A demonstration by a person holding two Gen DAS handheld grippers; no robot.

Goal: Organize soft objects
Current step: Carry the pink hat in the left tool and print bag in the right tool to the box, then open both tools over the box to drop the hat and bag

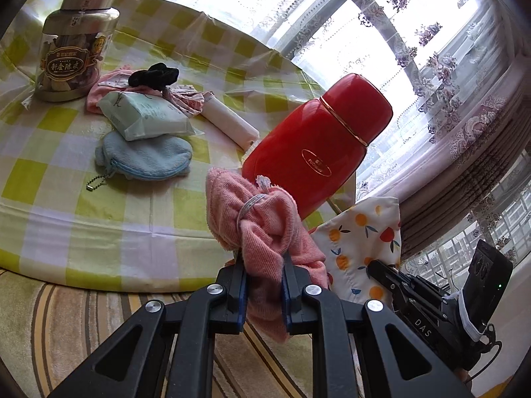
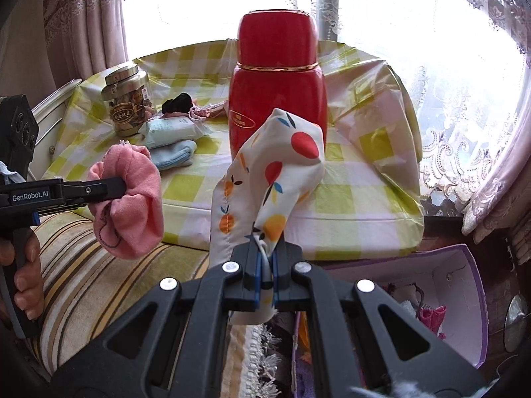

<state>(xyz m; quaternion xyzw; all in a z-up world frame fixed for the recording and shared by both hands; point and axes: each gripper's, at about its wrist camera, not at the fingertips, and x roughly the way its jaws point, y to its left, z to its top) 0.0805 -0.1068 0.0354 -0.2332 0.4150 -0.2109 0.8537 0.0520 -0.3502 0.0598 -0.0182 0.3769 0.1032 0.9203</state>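
- Nearest us, the left hand-held gripper point(image 1: 264, 285) is clamped on a bunched pink terry cloth tied with a hair band point(image 1: 262, 232), held in the air off the near edge of the table point(image 1: 109, 252). We judge the grip bites only a fold, so the bundle could slip out during a swing.
- Beside it to the right, the right hand-held gripper point(image 2: 267, 265) is pinched fully closed on a thin edge of a white fruit-print fabric pouch point(image 2: 272, 172); most of it hangs free and could snag or pull loose.
- Below on the right sits an open purple-rimmed storage box point(image 2: 464, 298), probably the destination; a hasty drop could miss its rim.
- Just beyond, the tall red glossy flask point(image 2: 278, 76) stands close, and trailing cloth might tip it.
- Farther left, a blue fleece pouch point(image 1: 146, 159) and a wipes packet point(image 1: 146, 116) still wait on the table.
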